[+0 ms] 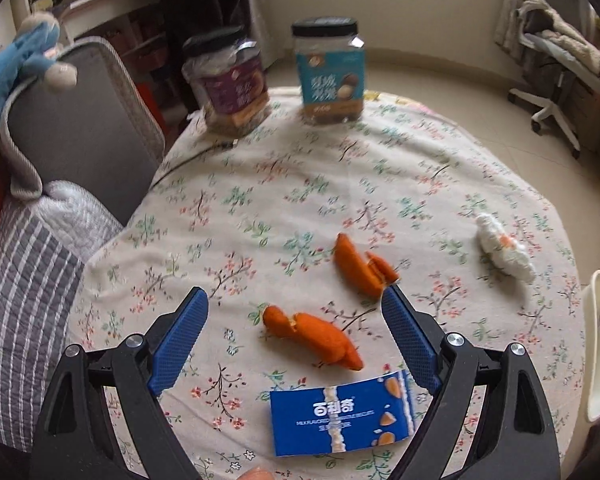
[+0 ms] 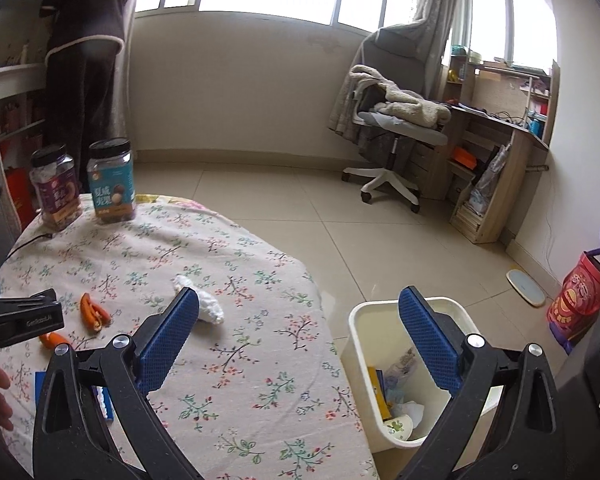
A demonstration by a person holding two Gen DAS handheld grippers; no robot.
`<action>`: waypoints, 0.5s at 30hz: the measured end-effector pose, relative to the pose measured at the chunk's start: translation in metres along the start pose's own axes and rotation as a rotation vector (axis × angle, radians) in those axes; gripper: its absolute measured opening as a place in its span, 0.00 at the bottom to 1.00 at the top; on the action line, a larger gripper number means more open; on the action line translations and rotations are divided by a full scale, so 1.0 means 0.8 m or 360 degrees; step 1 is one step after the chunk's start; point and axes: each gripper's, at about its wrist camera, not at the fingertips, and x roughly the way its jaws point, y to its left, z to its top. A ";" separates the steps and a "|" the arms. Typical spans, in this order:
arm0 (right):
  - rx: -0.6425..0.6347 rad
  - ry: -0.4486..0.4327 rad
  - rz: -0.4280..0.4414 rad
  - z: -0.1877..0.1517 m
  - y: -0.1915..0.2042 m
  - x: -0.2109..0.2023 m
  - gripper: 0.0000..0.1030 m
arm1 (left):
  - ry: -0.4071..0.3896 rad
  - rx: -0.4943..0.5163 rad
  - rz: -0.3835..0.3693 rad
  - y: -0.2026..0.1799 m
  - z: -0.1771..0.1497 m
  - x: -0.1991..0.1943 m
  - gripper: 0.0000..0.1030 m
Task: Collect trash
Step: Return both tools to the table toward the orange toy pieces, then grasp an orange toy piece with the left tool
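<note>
On the floral tablecloth [image 1: 300,184] lie two orange peels: a near peel [image 1: 312,336] between my left gripper's open fingers, and a far peel [image 1: 360,266] by the right fingertip. A blue snack wrapper [image 1: 340,416] lies below the near peel. A crumpled white tissue [image 1: 504,254] lies to the right. My left gripper [image 1: 296,300] is open, hovering over the near peel. My right gripper [image 2: 300,300] is open and empty, above the table edge, with the tissue [image 2: 204,300] at its left fingertip. The white trash bin [image 2: 360,320] with rubbish inside stands on the floor beside the table.
Two snack jars, a purple-label jar [image 1: 232,88] and a blue-label jar [image 1: 328,72], stand at the table's far side. A grey chair back [image 1: 84,128] and striped cushion [image 1: 28,280] lie left. An office chair [image 2: 392,140] and desk [image 2: 500,152] stand across the tiled floor.
</note>
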 end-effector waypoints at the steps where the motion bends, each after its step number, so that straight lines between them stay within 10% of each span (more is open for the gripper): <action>1: -0.0044 0.0006 0.0045 -0.004 0.008 0.000 0.93 | 0.0064 -0.0046 -0.0003 0.006 0.000 0.012 0.84; 8: -0.0299 0.0068 0.0282 -0.028 0.044 0.002 0.93 | 0.0360 -0.0257 -0.0052 0.013 -0.002 0.076 0.79; 15: -0.0486 0.0194 0.0596 -0.040 0.082 0.010 0.93 | 0.0388 -0.0187 -0.0226 0.020 -0.006 0.086 0.19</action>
